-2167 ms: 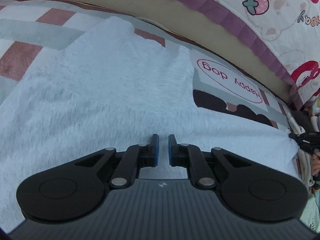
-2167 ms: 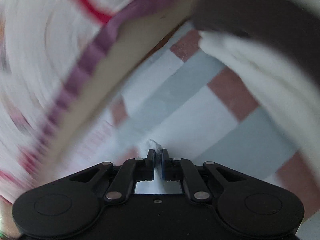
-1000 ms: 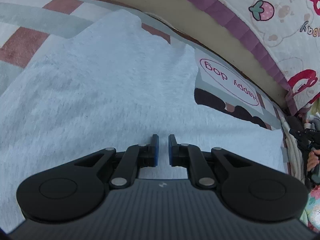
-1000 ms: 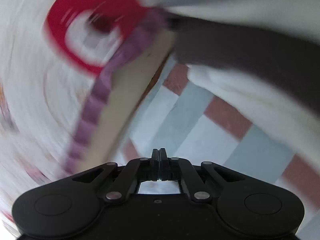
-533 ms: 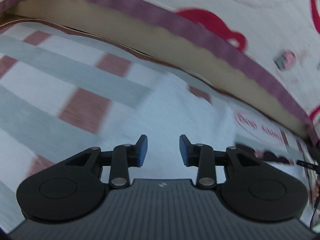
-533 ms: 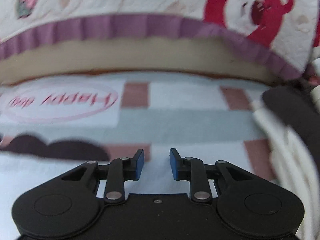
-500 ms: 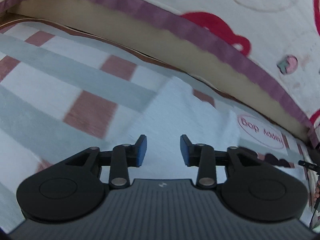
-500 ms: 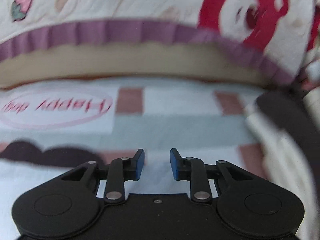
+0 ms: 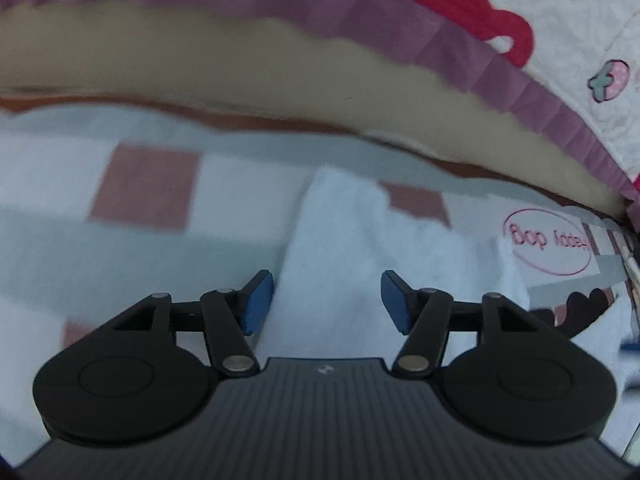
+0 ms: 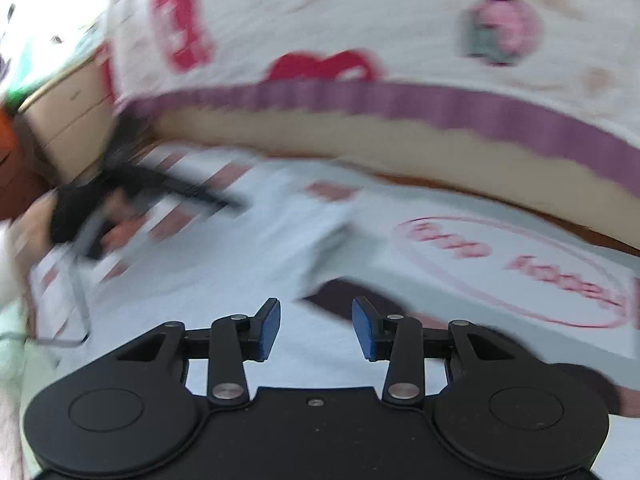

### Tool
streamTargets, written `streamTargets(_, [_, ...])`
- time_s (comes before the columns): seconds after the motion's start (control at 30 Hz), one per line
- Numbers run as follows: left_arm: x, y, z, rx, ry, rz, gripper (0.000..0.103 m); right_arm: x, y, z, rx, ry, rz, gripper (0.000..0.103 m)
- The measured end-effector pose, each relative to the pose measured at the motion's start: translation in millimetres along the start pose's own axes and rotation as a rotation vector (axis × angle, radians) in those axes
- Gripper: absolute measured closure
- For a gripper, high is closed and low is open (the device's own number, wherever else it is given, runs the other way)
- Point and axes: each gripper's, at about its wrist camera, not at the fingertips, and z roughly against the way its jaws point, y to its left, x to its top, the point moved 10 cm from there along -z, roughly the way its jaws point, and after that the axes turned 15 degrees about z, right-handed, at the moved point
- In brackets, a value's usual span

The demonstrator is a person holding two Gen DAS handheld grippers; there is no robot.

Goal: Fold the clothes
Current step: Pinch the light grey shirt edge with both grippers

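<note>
A pale blue fleecy garment [image 9: 352, 232] lies flat on a checked mat [image 9: 144, 188] of white, grey and pink squares. My left gripper [image 9: 327, 300] is open and empty, just above the garment's left edge. In the right wrist view the garment [image 10: 240, 280] spreads below my right gripper [image 10: 316, 322], which is open and empty. The other hand-held gripper [image 10: 120, 200] shows blurred at the left of that view.
A bed side with a beige mattress edge [image 9: 240, 64] and a purple-trimmed quilt [image 9: 440, 36] runs along the back. A "Happy dog" print [image 9: 548, 244] is on the mat at right, also in the right wrist view [image 10: 516, 268]. A wooden drawer unit [image 10: 68, 128] stands far left.
Both grippers opened: the left let go of the garment and swung left, then opened wider. The right was shut on cloth, released it, and swung left over the garment.
</note>
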Motion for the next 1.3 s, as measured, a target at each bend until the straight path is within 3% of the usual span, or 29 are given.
streamTargets(0.03, [0, -6, -5, -0.019, -0.008, -0.030, 0.019, -3, 11, -4, 0.022, 0.013, 0.023, 0.056])
streamTargets(0.07, [-2, -12, -11, -0.027, -0.016, -0.094, 0.014, -6, 20, -7, 0.041, 0.029, 0.045, 0.055])
streamTargets(0.17, [-7, -28, -25, 0.003, -0.062, -0.250, 0.014, -11, 36, -14, 0.065, 0.071, 0.098, 0.055])
streamTargets(0.2, [-7, -31, -26, 0.004, -0.071, -0.262, 0.022, -14, 36, -14, 0.063, 0.083, 0.109, 0.055])
streamTargets(0.23, [-6, -34, -26, 0.004, -0.079, -0.272, 0.055, -17, 34, -15, 0.057, 0.092, 0.107, 0.054])
streamTargets(0.27, [-4, -36, -25, -0.009, -0.072, -0.261, 0.078, -18, 32, -14, 0.058, 0.093, 0.090, 0.054])
streamTargets(0.3, [-3, -36, -24, -0.032, -0.046, -0.214, 0.094, -20, 29, -14, 0.062, 0.092, 0.069, 0.055])
streamTargets(0.33, [-2, -36, -22, -0.055, -0.024, -0.168, 0.095, -20, 28, -13, 0.067, 0.086, 0.044, 0.054])
streamTargets(0.43, [-4, -45, 7, -0.115, -0.078, -0.124, 0.095, -19, 21, -17, 0.113, 0.059, -0.097, 0.053])
streamTargets(0.57, [-21, -71, 70, -0.225, -0.200, -0.115, 0.095, -24, 14, -30, 0.251, 0.045, -0.434, 0.048])
streamTargets(0.7, [-81, -93, 141, -0.292, -0.269, -0.129, 0.095, -38, 3, -44, 0.352, 0.051, -0.801, 0.045])
streamTargets(0.77, [-119, -93, 162, -0.309, -0.244, -0.117, 0.095, -51, -10, -46, 0.409, -0.008, -1.043, 0.040])
streamTargets(0.83, [-164, -82, 159, -0.287, -0.077, -0.075, 0.091, -61, -19, -45, 0.438, -0.053, -1.182, 0.034])
streamTargets(0.9, [-211, -60, 139, -0.143, 0.111, -0.019, 0.090, -67, -21, -42, 0.413, -0.045, -1.184, 0.034])
streamTargets(0.93, [-224, -50, 135, -0.099, 0.118, -0.002, 0.089, -68, -18, -42, 0.403, -0.028, -1.164, 0.034])
streamTargets(1.0, [-240, -39, 137, -0.103, 0.178, 0.037, 0.084, -69, -12, -43, 0.402, -0.007, -1.140, 0.034])
streamTargets(1.07, [-227, -35, 155, -0.158, 0.121, 0.084, 0.073, -68, -8, -44, 0.417, -0.019, -1.132, 0.033])
streamTargets(1.13, [-210, -30, 174, -0.212, 0.042, 0.131, 0.052, -65, -6, -45, 0.422, -0.043, -1.110, 0.033])
streamTargets(1.17, [-204, -21, 175, -0.210, 0.029, 0.178, 0.052, -63, -6, -46, 0.420, -0.051, -1.083, 0.033])
streamTargets(1.3, [-197, 23, 166, -0.077, -0.001, 0.283, 0.051, -58, -8, -56, 0.370, -0.025, -0.924, 0.033])
